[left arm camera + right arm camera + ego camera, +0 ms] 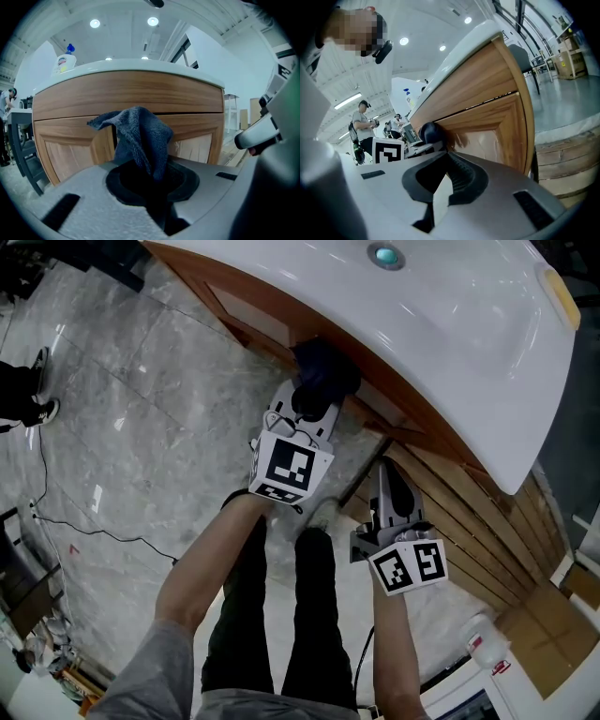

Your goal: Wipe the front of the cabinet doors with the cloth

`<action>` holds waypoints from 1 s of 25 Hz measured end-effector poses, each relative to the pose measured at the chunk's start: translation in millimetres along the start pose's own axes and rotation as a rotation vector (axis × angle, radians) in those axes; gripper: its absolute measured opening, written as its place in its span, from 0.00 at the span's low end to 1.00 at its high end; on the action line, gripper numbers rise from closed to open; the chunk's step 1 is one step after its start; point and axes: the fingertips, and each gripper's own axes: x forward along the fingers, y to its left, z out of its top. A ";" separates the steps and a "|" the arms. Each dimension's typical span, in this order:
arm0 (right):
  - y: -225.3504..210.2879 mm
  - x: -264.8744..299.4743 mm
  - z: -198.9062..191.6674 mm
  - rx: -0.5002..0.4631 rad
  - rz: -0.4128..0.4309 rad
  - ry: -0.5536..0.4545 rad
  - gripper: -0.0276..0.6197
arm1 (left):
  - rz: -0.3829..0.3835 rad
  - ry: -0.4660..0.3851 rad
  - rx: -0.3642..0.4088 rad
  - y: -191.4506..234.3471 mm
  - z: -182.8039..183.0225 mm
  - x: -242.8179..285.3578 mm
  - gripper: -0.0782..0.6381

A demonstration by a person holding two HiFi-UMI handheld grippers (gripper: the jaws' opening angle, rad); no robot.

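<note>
My left tongs (151, 180) pinch the dark blue cloth (140, 133). Its bunched top is held up in front of the gap between the wooden cabinet doors (70, 152), below the front edge of the white surface (140, 65). My right tongs (447, 161) are pressed together with nothing between them, close beside a door panel.

Floor (141, 427): grey marbled tile, glossy, showing light reflections. A thin black cable (112, 537) trails across it on the left side. Slatted wooden planks (487, 540) lie at floor level on the right, with a cardboard box (553, 634) just beside them. Ceiling: white, fitted with round recessed lights (153, 21). Dark-framed glazing (185, 49) rises at the far side. A dark chair (526, 61) stands on the grey floor. Several people (361, 123) stand well off in the room.
</note>
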 end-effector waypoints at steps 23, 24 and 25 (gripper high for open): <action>-54.0 -52.5 -9.5 0.026 -0.056 -0.024 0.06 | -0.121 0.010 0.104 -103.8 2.2 22.7 0.19; -57.4 -55.4 -9.1 0.028 -0.061 -0.026 0.06 | -0.138 0.008 0.117 -113.0 3.2 24.0 0.19; -60.6 -58.2 -8.7 0.031 -0.067 -0.029 0.06 | -0.154 0.006 0.126 -122.0 4.2 25.4 0.19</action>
